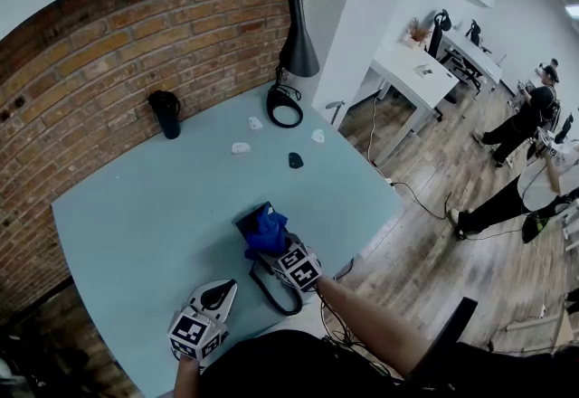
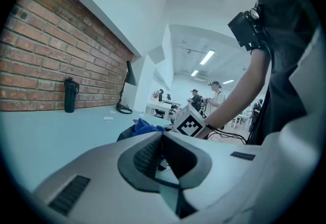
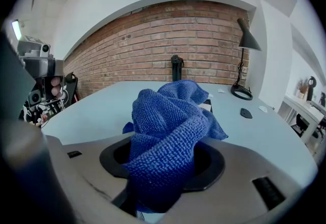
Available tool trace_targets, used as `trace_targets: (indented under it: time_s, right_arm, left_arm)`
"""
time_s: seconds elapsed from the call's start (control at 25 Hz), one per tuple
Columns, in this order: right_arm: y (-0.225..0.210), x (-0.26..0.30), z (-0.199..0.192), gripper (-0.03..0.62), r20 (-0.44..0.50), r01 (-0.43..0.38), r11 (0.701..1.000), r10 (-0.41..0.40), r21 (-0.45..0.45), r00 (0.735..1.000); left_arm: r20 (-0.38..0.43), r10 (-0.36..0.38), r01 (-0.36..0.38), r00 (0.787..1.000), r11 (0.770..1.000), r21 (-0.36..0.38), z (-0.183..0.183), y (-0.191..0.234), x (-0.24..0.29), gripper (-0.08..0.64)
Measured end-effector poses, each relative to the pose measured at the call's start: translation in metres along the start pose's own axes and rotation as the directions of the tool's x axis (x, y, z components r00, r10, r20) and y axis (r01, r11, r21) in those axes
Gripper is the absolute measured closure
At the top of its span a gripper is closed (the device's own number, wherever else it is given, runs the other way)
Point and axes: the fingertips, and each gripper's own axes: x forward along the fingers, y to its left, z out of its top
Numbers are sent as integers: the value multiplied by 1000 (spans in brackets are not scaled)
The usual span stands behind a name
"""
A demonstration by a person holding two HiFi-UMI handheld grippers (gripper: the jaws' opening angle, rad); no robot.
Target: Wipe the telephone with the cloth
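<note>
Right gripper (image 1: 282,251) is clenching the blue cloth (image 1: 267,229). In the right gripper view the bunched fabric is filling the gap between the jaws and spilling forward over them. The cloth is sitting on top of the telephone (image 1: 251,218), a dark unit of which only a corner is showing from under the fabric. The phone is lying close to the near edge of the light-blue worktop (image 1: 154,206), about midway along it. A black cable loop (image 1: 274,290) is hanging off that edge just below the right gripper.

Left gripper (image 1: 222,292) is hovering over the near edge, just left of the phone and not touching it. In its own view the pads are meeting with nothing between them, so it is closed and empty.

A black bottle (image 1: 166,114) is standing upright at the brick-wall edge. A black lamp (image 1: 297,45) is standing at the far corner by the white pillar, with a few small white and dark bits lying on the worktop near its ring base. People are standing in the room beyond the worktop, well apart from it.
</note>
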Motion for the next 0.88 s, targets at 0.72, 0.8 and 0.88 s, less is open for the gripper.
trace_targets:
  time_s: [0.72, 0.8, 0.88]
  right_arm:
    - [11, -20, -45, 353, -49, -8, 1000, 9, 24, 999]
    - [14, -22, -48, 353, -59, -16, 999, 17, 29, 998]
    - [17, -27, -52, 353, -84, -21, 999, 24, 33, 996]
  left_arm:
    - [-9, -20, 20, 1000, 1000, 6, -3, -8, 4, 560]
    - [-9, -22, 22, 1000, 1000, 7, -1, -9, 4, 560]
    - [-8, -22, 22, 1000, 1000, 8, -1, -9, 4, 560]
